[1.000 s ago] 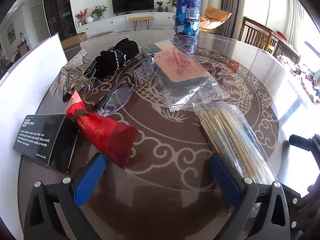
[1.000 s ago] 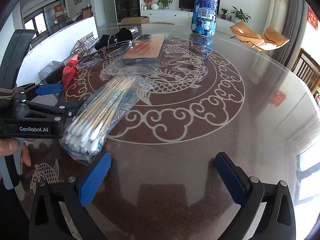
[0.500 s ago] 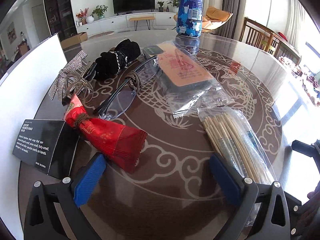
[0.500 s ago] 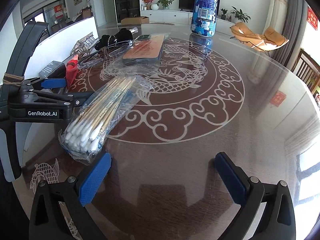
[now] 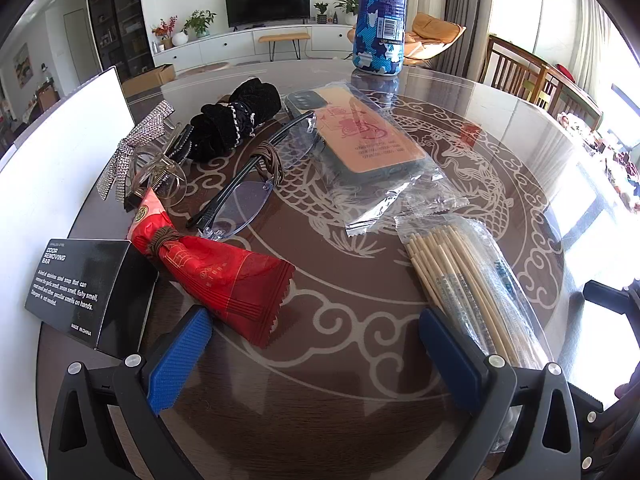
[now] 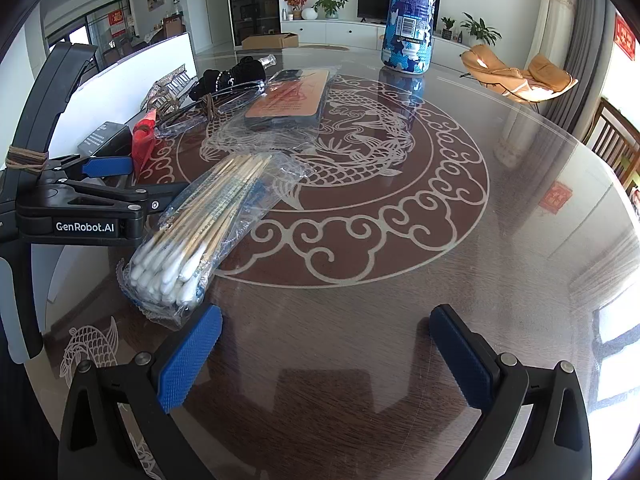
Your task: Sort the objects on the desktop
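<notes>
While both grippers are hanging low over the round glass-topped counter (image 6: 500, 240) with the dragon pattern, neither one is gripping anything. The left gripper (image 5: 316, 356) is sitting with its blue pads wide apart, its left pad just beside the red foil snack packet (image 5: 224, 276) tied with brown cord. The right gripper (image 6: 324, 356) is spread apart too, over bare glass, with the clear bag of wooden cotton swabs (image 6: 208, 232) lying just ahead-left of it. Further back, rimless glasses (image 5: 256, 184), a bagged orange phone case (image 5: 368, 140) and a black scrunchie (image 5: 236, 120) are all lying clustered together.
</notes>
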{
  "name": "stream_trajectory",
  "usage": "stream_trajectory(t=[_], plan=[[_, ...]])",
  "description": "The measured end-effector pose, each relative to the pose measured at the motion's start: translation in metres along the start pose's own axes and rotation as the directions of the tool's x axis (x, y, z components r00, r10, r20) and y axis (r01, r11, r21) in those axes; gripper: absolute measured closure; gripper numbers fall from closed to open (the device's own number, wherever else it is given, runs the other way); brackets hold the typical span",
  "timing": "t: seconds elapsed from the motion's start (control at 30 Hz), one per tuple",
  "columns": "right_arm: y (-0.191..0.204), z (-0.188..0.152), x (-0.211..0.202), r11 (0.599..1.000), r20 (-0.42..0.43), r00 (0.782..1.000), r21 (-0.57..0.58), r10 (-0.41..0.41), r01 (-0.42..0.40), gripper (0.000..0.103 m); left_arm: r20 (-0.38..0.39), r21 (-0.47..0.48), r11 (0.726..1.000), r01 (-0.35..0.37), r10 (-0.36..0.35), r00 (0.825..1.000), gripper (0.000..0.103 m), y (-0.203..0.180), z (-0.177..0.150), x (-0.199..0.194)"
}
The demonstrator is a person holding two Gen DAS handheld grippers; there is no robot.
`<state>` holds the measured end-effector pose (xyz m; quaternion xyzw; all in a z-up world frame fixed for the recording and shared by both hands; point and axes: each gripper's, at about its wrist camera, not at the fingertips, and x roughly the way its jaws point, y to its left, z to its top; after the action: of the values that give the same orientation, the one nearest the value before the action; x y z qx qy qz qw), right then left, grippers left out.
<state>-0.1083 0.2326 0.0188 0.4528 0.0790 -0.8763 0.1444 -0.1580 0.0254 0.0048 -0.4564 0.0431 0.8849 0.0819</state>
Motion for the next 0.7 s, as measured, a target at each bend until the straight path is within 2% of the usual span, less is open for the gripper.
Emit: stream_trajectory(t=[0.7], plan=[[0.0002, 0.0006, 0.0007, 1.000, 0.001, 1.000, 0.000, 0.000, 0.000, 0.000, 0.000, 0.000, 1.000, 0.000, 0.000, 1.000, 0.000, -0.0001, -0.0001, -0.0001]])
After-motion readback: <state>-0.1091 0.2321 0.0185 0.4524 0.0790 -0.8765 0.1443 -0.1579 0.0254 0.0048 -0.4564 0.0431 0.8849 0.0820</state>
